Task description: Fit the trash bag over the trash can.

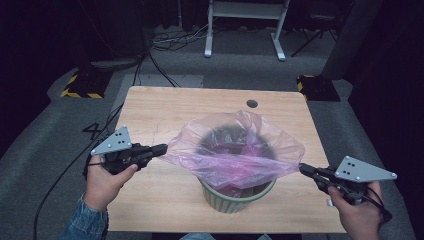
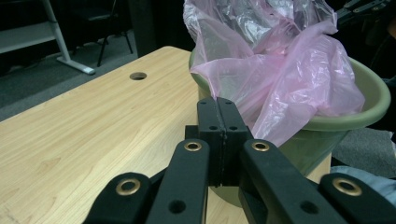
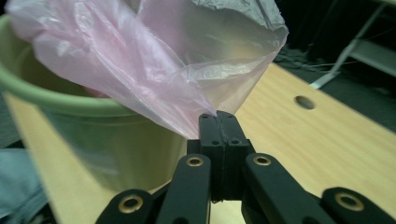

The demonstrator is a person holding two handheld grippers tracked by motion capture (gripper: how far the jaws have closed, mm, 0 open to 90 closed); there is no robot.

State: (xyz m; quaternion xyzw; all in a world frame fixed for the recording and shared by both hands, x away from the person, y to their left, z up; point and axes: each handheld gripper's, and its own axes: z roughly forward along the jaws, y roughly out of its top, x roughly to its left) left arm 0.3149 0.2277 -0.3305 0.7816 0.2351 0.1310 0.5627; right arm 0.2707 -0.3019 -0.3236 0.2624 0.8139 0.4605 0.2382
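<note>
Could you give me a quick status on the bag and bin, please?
Left gripper and right gripper both shut on pink bag, rim stretched wide. Bag sits in green bin, not yet over its rim. Nothing in the way.

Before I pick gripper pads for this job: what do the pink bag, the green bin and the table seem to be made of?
Pink bag: thin plastic film, translucent and glossy; it crinkles and the bin shows through it.
Green bin: probably moulded plastic, matt, with a smooth rolled rim and a ribbed wall.
Table: wood or wood-look laminate, pale with visible grain and a low sheen; which one cannot be told.
</note>
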